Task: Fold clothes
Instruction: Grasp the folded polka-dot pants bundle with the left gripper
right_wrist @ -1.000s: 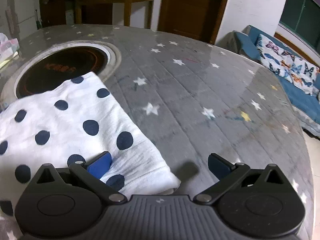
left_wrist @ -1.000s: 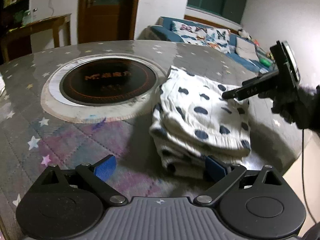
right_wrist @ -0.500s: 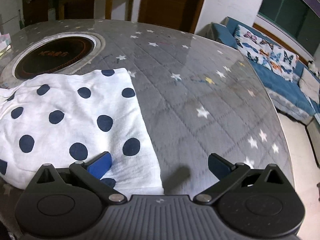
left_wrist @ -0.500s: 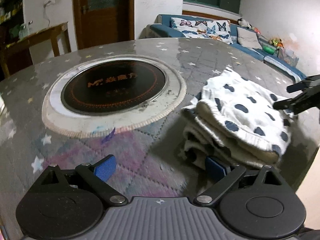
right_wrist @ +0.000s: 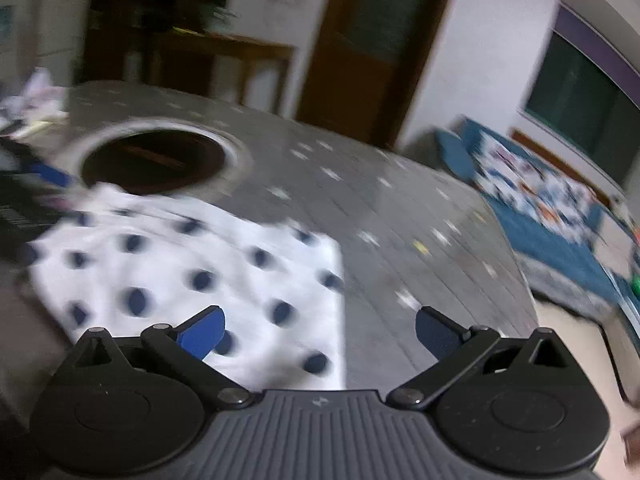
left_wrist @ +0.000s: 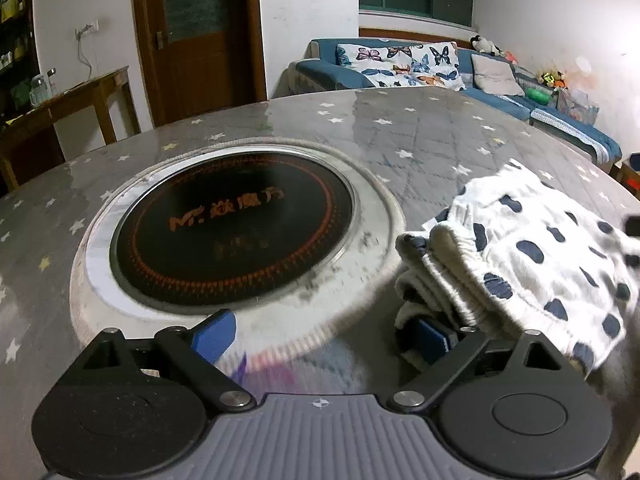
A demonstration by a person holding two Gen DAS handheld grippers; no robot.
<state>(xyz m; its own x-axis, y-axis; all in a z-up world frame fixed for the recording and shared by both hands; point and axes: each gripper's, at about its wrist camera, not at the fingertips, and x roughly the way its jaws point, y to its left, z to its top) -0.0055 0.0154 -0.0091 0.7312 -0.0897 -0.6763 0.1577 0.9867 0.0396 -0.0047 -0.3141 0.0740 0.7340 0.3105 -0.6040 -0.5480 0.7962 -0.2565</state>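
The polka-dot garment already lies folded in stacked layers on the worktop at three o'clock of the inset hob, both the left hand-held gripper and right hand-held gripper spread apart and empty, so little seems left.

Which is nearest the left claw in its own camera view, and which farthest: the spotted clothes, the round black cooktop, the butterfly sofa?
1. Spotted clothes: folded, on the right, against the left claw's right finger.
2. Round black cooktop: set into the table just ahead, left of centre.
3. Butterfly sofa: beyond the table, by the back wall.
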